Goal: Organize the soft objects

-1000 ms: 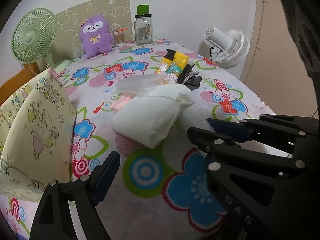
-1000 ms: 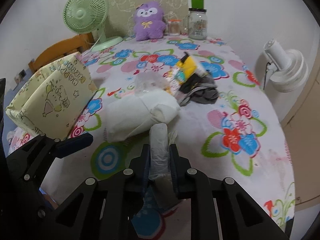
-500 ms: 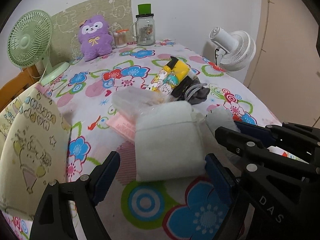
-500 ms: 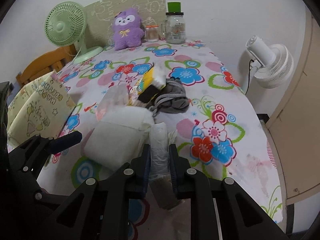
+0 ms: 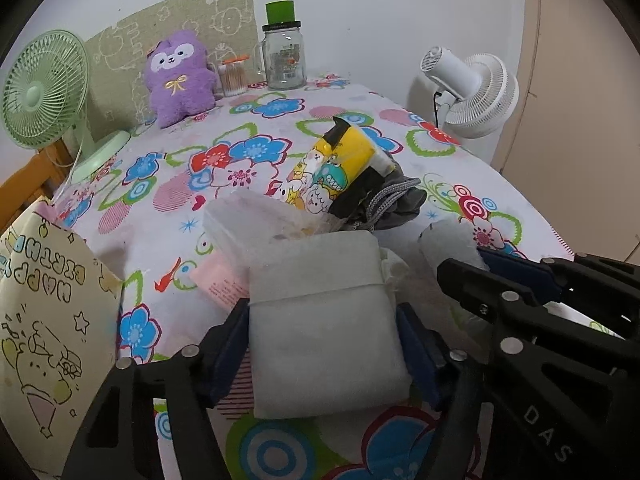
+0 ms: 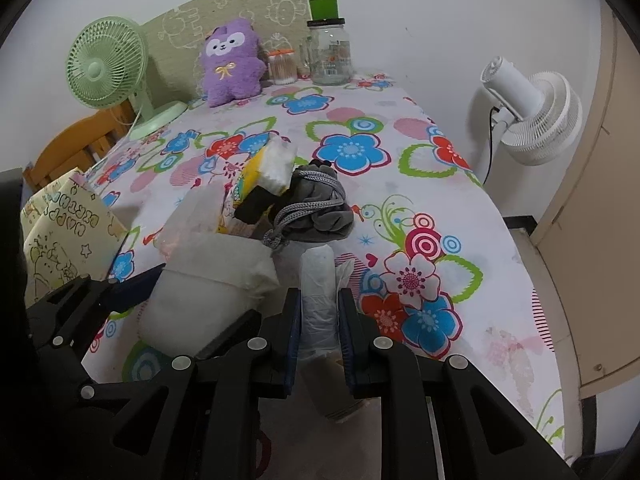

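Note:
A white soft pack (image 5: pixel 320 332) lies on the flowered tablecloth (image 5: pixel 256 152). My left gripper (image 5: pixel 324 344) straddles it, jaws closing, and both blue pads touch its sides. Just to the right, my right gripper (image 6: pixel 318 312) is shut on a white roll (image 6: pixel 318 280) that sticks out past its fingertips; the roll (image 5: pixel 444 240) also shows in the left wrist view. Behind the pack lie a clear plastic packet (image 5: pixel 248 220), a yellow cartoon tissue pack (image 5: pixel 336 172) and a grey drawstring pouch (image 6: pixel 316 204). A pink packet (image 5: pixel 224 280) peeks out under the left edge.
A cream gift bag (image 5: pixel 48 320) stands at the left. At the back are a purple plush (image 5: pixel 180 76), a green fan (image 5: pixel 40 92), a cotton-swab tub (image 5: pixel 234 76) and a glass jar (image 5: pixel 284 56). A white fan (image 5: pixel 472 88) stands off the table's right edge.
My left gripper slid forward until the white pack sat between its fingers, and the fingers narrowed onto its sides. The right gripper shifted along with the roll still held.

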